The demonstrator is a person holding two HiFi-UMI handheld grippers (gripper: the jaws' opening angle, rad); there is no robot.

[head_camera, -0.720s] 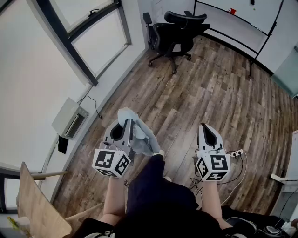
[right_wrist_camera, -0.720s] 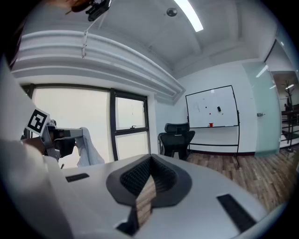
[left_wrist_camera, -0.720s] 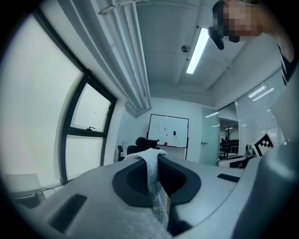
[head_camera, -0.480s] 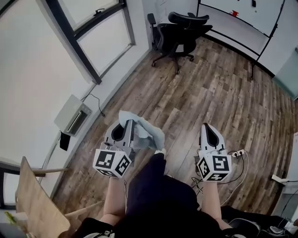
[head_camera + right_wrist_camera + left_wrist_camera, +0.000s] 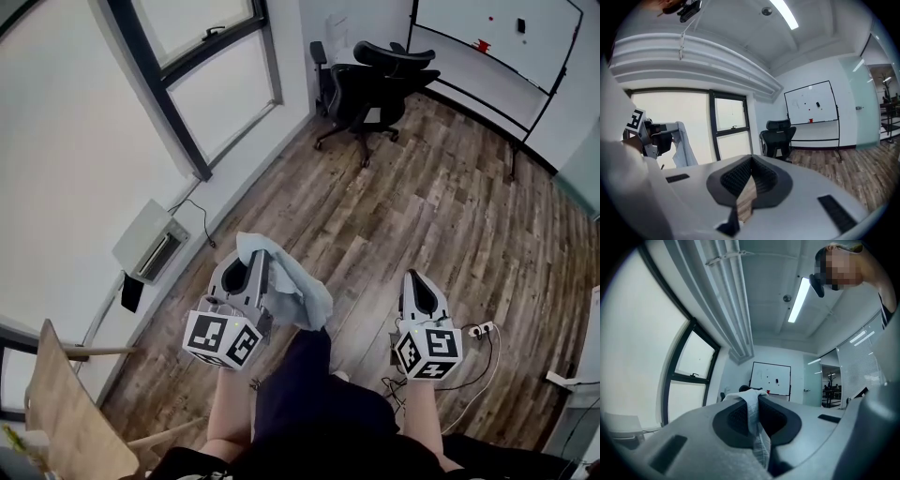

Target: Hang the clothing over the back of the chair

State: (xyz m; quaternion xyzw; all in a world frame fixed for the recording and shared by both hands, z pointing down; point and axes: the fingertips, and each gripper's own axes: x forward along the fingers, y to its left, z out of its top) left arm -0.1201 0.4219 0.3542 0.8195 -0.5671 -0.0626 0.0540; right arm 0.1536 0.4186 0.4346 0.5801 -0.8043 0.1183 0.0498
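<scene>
A light blue piece of clothing (image 5: 298, 289) is pinched in my left gripper (image 5: 255, 259), which is shut on it. The cloth bunches over the jaw tips and hangs down to the right. In the left gripper view the fabric (image 5: 753, 416) fills the gap between the pads. My right gripper (image 5: 418, 279) is held level beside it, shut with nothing in it. Only floor shows below its touching tips (image 5: 751, 161). The black office chair (image 5: 375, 82) stands far ahead by the wall. It is also in the right gripper view (image 5: 778, 138), as is the hanging cloth (image 5: 682, 151).
A whiteboard on a stand (image 5: 497, 37) is behind the chair, and tall windows (image 5: 206, 66) run along the left wall. A white wall unit (image 5: 148, 242) sits low on the left. A wooden board (image 5: 66, 417) is at lower left. A power strip with cables (image 5: 475, 332) lies on the wood floor.
Both grippers have been carried a little forward over the floor, so the chair looks slightly nearer. The cloth stays in the left gripper's hold.
</scene>
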